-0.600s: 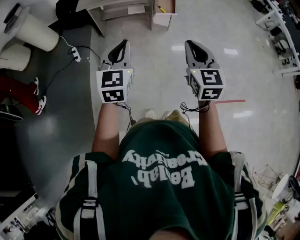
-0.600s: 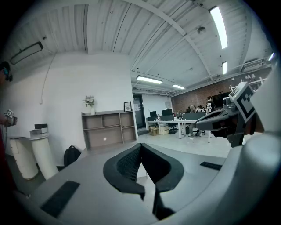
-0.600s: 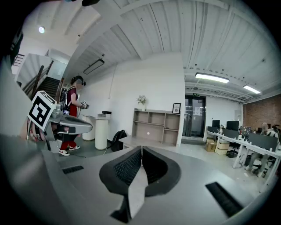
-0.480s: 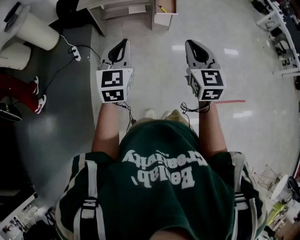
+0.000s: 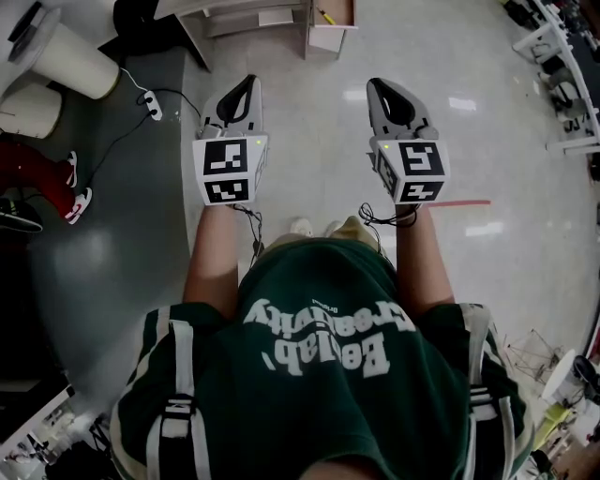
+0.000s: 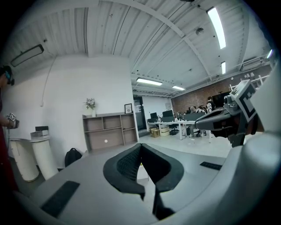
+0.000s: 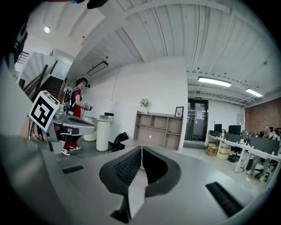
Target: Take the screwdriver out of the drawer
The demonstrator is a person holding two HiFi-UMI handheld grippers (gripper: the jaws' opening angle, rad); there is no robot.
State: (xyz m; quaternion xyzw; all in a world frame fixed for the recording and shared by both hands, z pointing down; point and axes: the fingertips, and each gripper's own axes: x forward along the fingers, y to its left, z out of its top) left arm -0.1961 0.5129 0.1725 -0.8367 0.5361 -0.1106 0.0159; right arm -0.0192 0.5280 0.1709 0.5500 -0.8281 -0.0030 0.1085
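The left gripper [image 5: 249, 86] and the right gripper [image 5: 377, 88] are held side by side above the floor [image 5: 309, 141], each with its jaws pressed together on nothing. The yellow screwdriver [image 5: 323, 17] lies in the open drawer [image 5: 326, 41], well ahead of both tips and roughly between them.

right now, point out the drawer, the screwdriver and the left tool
drawer [image 5: 324, 41], head view, on its pale front wall
screwdriver [image 5: 323, 17], head view, on its yellow handle inside the drawer
left tool [image 5: 251, 84], head view, at its closed tips
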